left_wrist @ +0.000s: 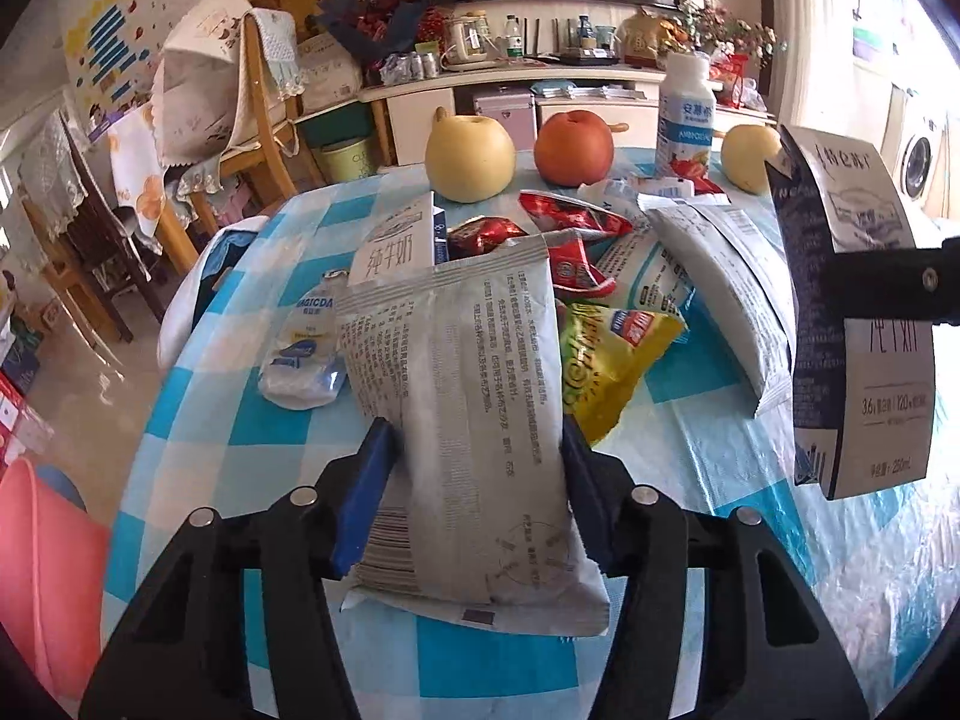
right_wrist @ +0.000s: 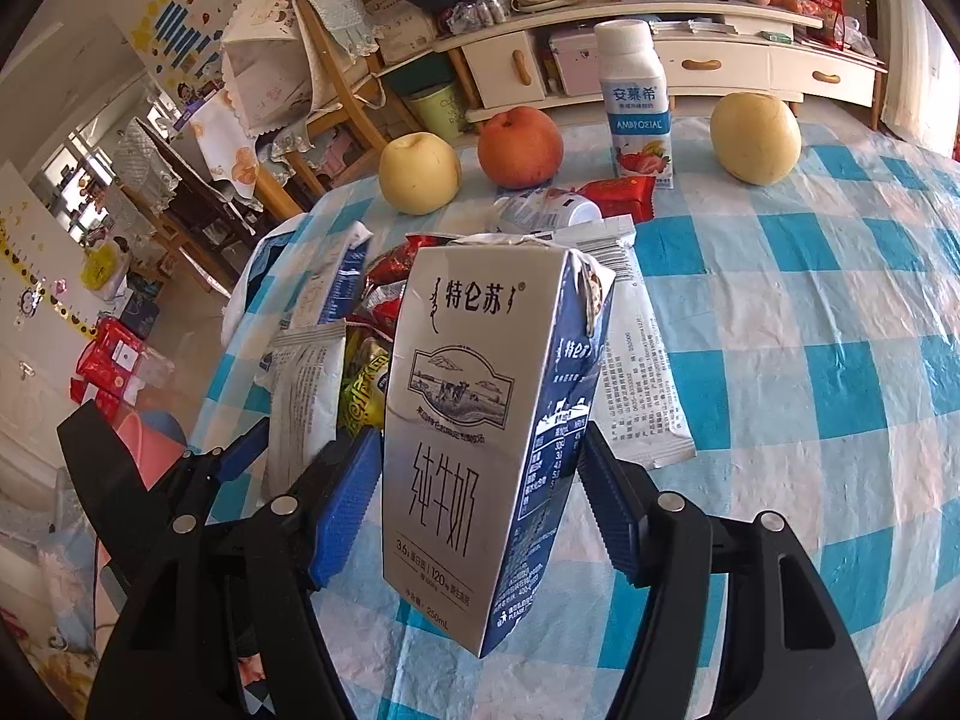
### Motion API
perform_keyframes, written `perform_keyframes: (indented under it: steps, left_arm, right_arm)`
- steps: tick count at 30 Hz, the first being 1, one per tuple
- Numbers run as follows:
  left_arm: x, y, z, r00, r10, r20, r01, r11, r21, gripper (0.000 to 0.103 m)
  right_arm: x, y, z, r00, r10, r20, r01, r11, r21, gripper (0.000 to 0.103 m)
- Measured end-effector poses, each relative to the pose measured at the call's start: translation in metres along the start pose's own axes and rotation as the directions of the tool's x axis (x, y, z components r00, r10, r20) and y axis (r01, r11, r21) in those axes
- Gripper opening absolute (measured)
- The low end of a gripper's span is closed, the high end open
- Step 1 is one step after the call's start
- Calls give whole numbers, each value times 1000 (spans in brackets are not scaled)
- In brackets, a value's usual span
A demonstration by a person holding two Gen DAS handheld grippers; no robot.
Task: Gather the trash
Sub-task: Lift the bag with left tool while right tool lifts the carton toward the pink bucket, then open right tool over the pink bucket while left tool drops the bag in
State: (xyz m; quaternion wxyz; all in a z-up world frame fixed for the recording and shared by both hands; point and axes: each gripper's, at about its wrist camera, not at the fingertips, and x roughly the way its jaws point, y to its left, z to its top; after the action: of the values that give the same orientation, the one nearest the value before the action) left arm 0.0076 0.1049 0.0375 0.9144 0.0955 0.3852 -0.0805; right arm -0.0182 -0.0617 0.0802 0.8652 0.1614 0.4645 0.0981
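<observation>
My left tongs (left_wrist: 474,498) are closed onto the grey foil pouch (left_wrist: 462,396), blue pads pinching its long sides near the barcode end. It lies flat on the bench (left_wrist: 708,480), so a side pinch low down looks like the only way to get hold w/o scraping the checked cloth.

Right tongs (right_wrist: 480,498) are clamped mid-width on the milk carton (right_wrist: 480,420), held upright and clear of the bench; in the left cam it hangs at the far right, well apart from the heap. I reckon I'm keeping it high so it doesn't knock the rest.

Rest of the trash is piled between the two grips: a yellow snack bag (left_wrist: 606,360) just beside the pouch on its right, red wrappers (left_wrist: 570,228) behind, a second grey pouch (left_wrist: 720,294), a crushed small bottle (left_wrist: 300,348) to the left and another carton (left_wrist: 396,240) at the pouch's far end.

Not trash, prob: two pears (left_wrist: 471,159), an apple (left_wrist: 573,147) and an upright yoghurt bottle (left_wrist: 687,120) along the far edge.

Risk as I see it: the yellow bag touches the pouch and could drag along. A pink bin-like thing (left_wrist: 42,570) sits low left, off the bench; can't tell what it is.
</observation>
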Motion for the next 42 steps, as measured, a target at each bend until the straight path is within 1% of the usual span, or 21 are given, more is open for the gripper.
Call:
perform_keyframes:
  steps: [3, 5, 9, 11, 14, 19, 23, 29, 33, 35, 38, 42]
  left_arm:
    - [-5, 16, -2, 1000, -30, -10, 29, 998, -62, 49]
    - [-6, 24, -4, 999, -37, -15, 35, 996, -84, 49]
    - [-15, 43, -5, 996, -83, -13, 80, 988, -136, 46]
    - [-24, 50, -6, 996, -88, 4, 87, 985, -149, 43]
    - [-35, 67, -11, 994, -105, 15, 106, 975, -197, 42]
    - [-51, 90, -17, 990, -129, 49, 138, 956, -260, 42]
    - [-61, 104, -22, 989, -130, 70, 145, 943, -298, 42]
    - [-81, 122, -30, 987, -113, 117, 146, 932, -332, 42]
    - [-97, 138, -37, 985, -83, 153, 135, 920, -368, 42]
    - [-108, 150, -44, 983, -48, 179, 114, 917, -383, 42]
    - [-119, 175, -59, 982, -21, 190, 104, 893, -437, 42]
    - [-141, 219, -78, 974, 56, 218, 65, 858, -509, 42]
  right_arm:
    - [-2, 11, -2, 1000, 1, 8, 0, 1000, -19, 67]
    - [-1, 18, -3, 1000, -4, 11, 5, 999, -33, 67]
    - [-1, 30, -6, 1000, 6, 15, -5, 999, -47, 67]
    - [-3, 35, -8, 1000, 18, 23, -17, 998, -57, 67]
    - [-6, 44, -11, 999, 33, 36, -30, 997, -78, 67]
    - [-8, 56, -17, 998, 53, 32, -51, 995, -82, 67]
    - [-10, 69, -24, 996, 77, 36, -74, 994, -84, 67]
    - [-14, 95, -30, 990, 133, 37, -129, 988, -87, 67]
    - [-14, 122, -31, 983, 180, 30, -176, 978, -110, 67]
    - [-13, 139, -32, 979, 201, 24, -197, 972, -131, 67]
    - [-11, 174, -34, 969, 248, 4, -243, 954, -173, 67]
    - [-2, 229, -38, 949, 315, -28, -313, 923, -225, 67]
